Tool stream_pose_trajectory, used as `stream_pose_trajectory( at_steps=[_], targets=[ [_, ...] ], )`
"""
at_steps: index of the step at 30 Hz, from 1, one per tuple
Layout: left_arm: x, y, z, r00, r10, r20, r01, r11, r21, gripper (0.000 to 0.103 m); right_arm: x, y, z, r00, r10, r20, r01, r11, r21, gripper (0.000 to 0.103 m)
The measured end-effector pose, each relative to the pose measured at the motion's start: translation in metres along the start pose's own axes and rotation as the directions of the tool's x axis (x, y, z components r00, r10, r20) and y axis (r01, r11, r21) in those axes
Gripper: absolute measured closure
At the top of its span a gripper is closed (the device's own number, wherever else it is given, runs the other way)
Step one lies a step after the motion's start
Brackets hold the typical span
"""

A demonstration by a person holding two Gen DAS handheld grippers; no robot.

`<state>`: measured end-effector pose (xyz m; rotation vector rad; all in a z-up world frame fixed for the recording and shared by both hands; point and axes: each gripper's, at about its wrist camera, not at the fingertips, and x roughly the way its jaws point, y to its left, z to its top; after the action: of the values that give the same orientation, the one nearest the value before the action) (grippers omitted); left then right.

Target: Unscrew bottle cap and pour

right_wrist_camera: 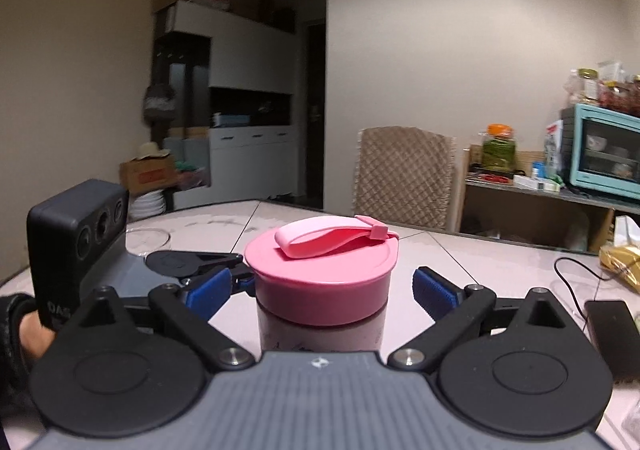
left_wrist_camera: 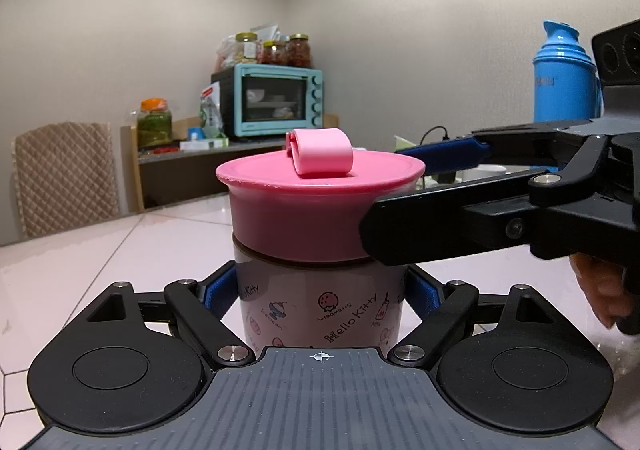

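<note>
A pink Hello Kitty bottle (left_wrist_camera: 320, 310) stands upright on the table with a wide pink screw cap (left_wrist_camera: 304, 210) and a pink loop strap (left_wrist_camera: 322, 152) on top. My left gripper (left_wrist_camera: 320, 292) is shut on the bottle's body, blue pads against both sides. My right gripper (right_wrist_camera: 324, 286) is open, with its blue pads (right_wrist_camera: 434, 288) on either side of the cap (right_wrist_camera: 322, 282) and clear of it. In the left wrist view the right gripper (left_wrist_camera: 432, 186) reaches in from the right at cap height.
A blue thermos (left_wrist_camera: 566, 78) stands at the far right. A black phone (right_wrist_camera: 610, 324) with a cable lies on the pink tiled table (right_wrist_camera: 460, 250). A glass dish (right_wrist_camera: 146, 238) sits at the left. A chair (right_wrist_camera: 404, 176) and a teal oven (left_wrist_camera: 276, 100) stand behind.
</note>
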<state>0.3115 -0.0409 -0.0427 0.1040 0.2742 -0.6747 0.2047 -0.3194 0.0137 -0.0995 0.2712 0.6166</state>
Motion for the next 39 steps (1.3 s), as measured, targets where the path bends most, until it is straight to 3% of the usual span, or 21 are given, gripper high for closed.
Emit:
stream_pose_trajectory(
  at_steps=[14, 17, 27, 34, 39],
  targets=[
    [0.0, 0.001, 0.0, 1.0, -0.001, 0.0, 0.001, 1.0, -0.001, 0.014, 0.019, 0.015, -0.003, 0.994, -0.112, 0.001, 0.112, 0.993, 0.046, 0.006],
    [0.0, 0.0, 0.0, 1.0, 0.0, 0.0, 0.0, 1.0, 0.0, 0.014, 0.021, 0.023, -0.003, 0.989, -0.15, 0.021, 0.149, 0.989, 0.014, 0.006],
    [0.0, 0.001, 0.0, 1.0, 0.0, 0.0, 0.0, 1.0, 0.0, 0.014, 0.025, 0.027, -0.007, 0.986, -0.167, 0.012, 0.166, 0.985, 0.045, 0.018],
    [0.0, 0.0, 0.0, 1.0, -0.001, 0.0, 0.001, 1.0, 0.0, 0.014, 0.025, 0.021, -0.006, 0.993, -0.119, 0.016, 0.118, 0.993, 0.026, 0.018],
    [-0.001, 0.0, 0.0, 1.0, -0.001, 0.0, 0.001, 1.0, 0.0, 0.014, 0.023, -0.007, -0.005, 0.999, 0.049, 0.013, -0.048, 0.998, -0.027, 0.018]
  ],
)
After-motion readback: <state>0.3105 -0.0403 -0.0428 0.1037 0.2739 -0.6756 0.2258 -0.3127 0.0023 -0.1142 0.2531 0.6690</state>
